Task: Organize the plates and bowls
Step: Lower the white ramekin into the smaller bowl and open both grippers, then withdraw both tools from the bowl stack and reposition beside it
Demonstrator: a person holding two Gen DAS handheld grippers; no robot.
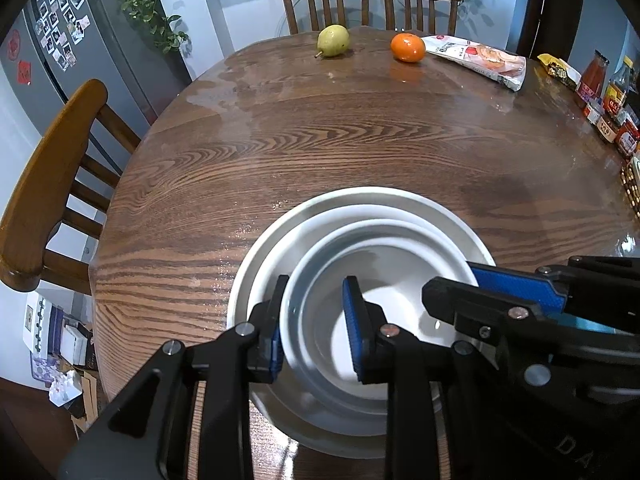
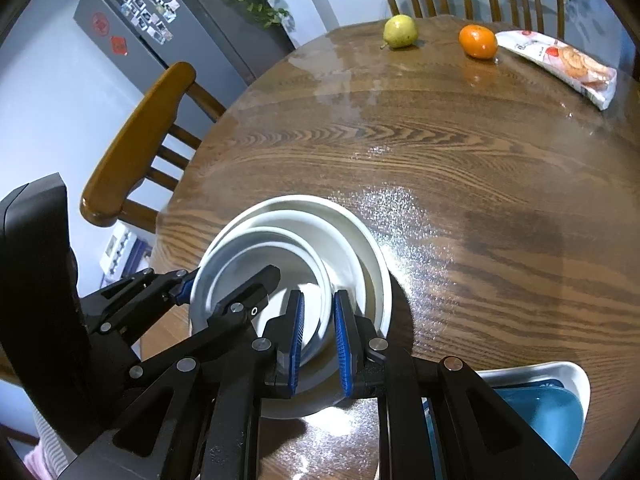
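Three white dishes sit nested near the table's front edge: a wide outer bowl (image 1: 360,196) (image 2: 360,232), a middle one (image 1: 320,224), and a small inner bowl (image 1: 400,272) (image 2: 248,256). My left gripper (image 1: 316,332) straddles the inner bowl's left rim, one pad outside against the wall, the other inside and apart from it, so it stands open. My right gripper (image 2: 320,344) is shut on the same bowl's right rim, with one pad inside and one outside. Each gripper shows in the other's view, the right one (image 1: 492,292) and the left one (image 2: 220,284).
A pear (image 1: 333,40), an orange (image 1: 408,48) and a snack bag (image 1: 480,60) lie at the far side of the round wooden table (image 1: 320,140). Jars (image 1: 612,108) line its right edge. A blue dish in a white one (image 2: 552,400) sits near right. Chairs (image 1: 52,184) surround the table.
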